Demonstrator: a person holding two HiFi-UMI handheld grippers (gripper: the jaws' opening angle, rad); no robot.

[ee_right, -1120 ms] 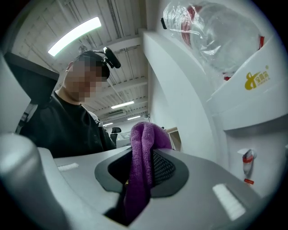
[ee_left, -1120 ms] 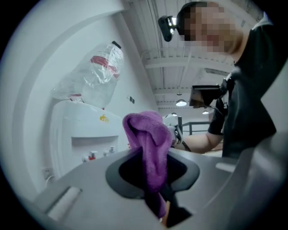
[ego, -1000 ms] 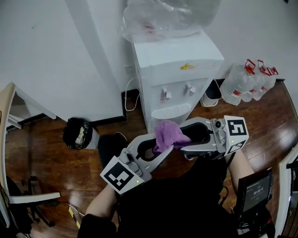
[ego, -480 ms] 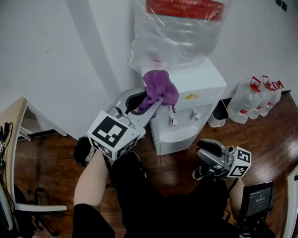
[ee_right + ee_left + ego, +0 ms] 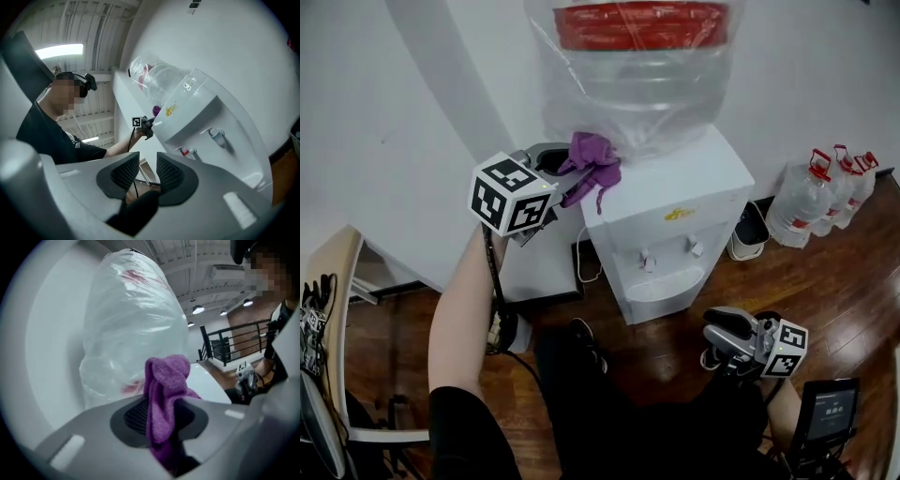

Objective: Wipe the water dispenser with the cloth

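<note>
Cloth (image 5: 592, 161), purple and bunched, sits clamped in the left gripper (image 5: 570, 176), up at the top corner of the white water dispenser (image 5: 675, 225), right by the foot of the big plastic-wrapped bottle (image 5: 642, 75) standing on it. Whether the cloth actually touches the dispenser top, I cannot tell. In the left gripper view the fingers are squeezed on the cloth, with a fold poking up above them and the rest hanging down between. The right gripper (image 5: 719, 325) hangs low, well apart from the dispenser and over the wooden floor (image 5: 844, 300), its fingers a narrow gap apart with nothing between them. Small water bottles (image 5: 825, 187) stand on the floor beside the dispenser.
</note>
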